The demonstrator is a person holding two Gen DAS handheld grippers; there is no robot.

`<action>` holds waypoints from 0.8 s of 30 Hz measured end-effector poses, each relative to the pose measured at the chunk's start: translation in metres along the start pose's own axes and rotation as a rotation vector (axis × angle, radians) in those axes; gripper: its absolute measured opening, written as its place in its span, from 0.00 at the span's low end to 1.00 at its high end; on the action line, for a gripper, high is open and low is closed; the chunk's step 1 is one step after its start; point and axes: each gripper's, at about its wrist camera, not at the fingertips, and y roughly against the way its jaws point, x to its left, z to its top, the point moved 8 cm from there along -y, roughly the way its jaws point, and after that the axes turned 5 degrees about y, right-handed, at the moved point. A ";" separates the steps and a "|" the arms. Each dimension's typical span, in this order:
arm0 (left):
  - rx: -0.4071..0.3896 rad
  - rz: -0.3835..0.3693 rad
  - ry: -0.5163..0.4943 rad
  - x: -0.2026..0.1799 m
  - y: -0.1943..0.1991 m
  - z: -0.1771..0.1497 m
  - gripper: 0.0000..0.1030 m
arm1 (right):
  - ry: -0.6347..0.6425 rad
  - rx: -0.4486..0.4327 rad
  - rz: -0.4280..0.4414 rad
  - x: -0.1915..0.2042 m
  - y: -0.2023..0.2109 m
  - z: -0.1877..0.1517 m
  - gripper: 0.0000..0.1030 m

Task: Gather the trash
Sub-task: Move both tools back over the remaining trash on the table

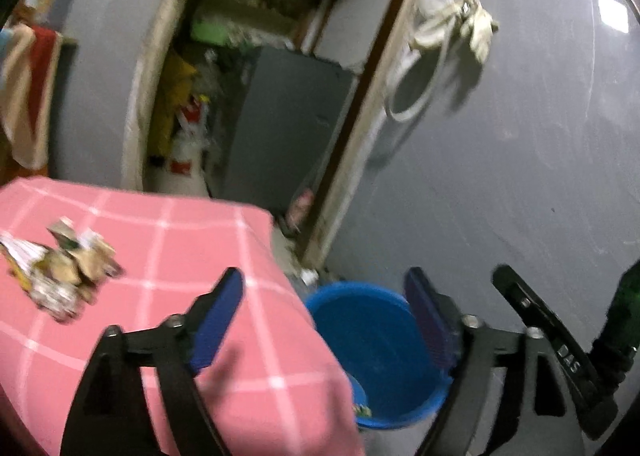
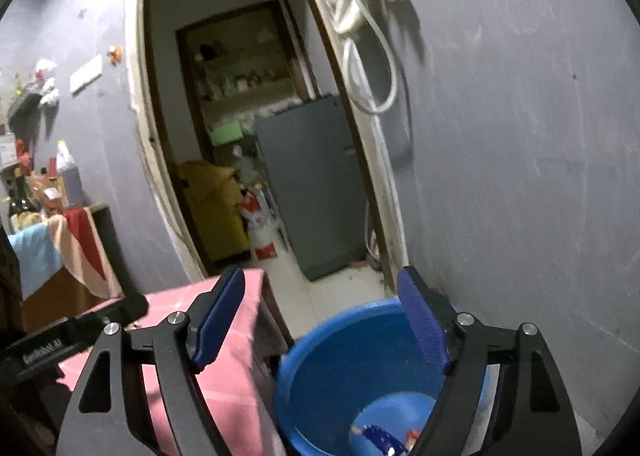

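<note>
A pile of crumpled paper and wrapper trash (image 1: 60, 268) lies on the pink checked tablecloth (image 1: 180, 240) at the left. A blue bucket (image 1: 376, 348) stands on the floor beside the table; in the right wrist view the bucket (image 2: 360, 368) holds a few wrappers (image 2: 380, 436) at its bottom. My left gripper (image 1: 324, 320) is open and empty, over the table's right edge and the bucket. My right gripper (image 2: 320, 320) is open and empty above the bucket, and it shows at the right of the left wrist view (image 1: 560, 356).
A grey wall (image 1: 520, 156) rises right behind the bucket. An open doorway (image 2: 248, 136) leads to a room with a grey cabinet (image 2: 316, 184) and a gas cylinder (image 2: 260, 224). A white hose and glove (image 2: 368, 8) hang on the wall. A cluttered shelf (image 2: 40, 192) stands at the left.
</note>
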 end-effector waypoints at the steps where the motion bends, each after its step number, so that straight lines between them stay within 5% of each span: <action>1: -0.031 0.011 0.001 0.005 0.007 0.006 0.85 | 0.008 -0.015 0.007 0.004 0.002 0.002 0.84; 6: -0.160 0.078 -0.016 0.024 0.038 0.025 0.94 | 0.057 -0.118 0.062 0.028 0.014 0.014 1.00; 14: -0.280 0.184 -0.096 0.050 0.077 0.033 0.97 | 0.112 -0.261 0.139 0.067 0.032 0.029 1.00; 24: -0.324 0.277 -0.098 0.099 0.108 0.035 0.98 | 0.158 -0.335 0.227 0.117 0.037 0.031 1.00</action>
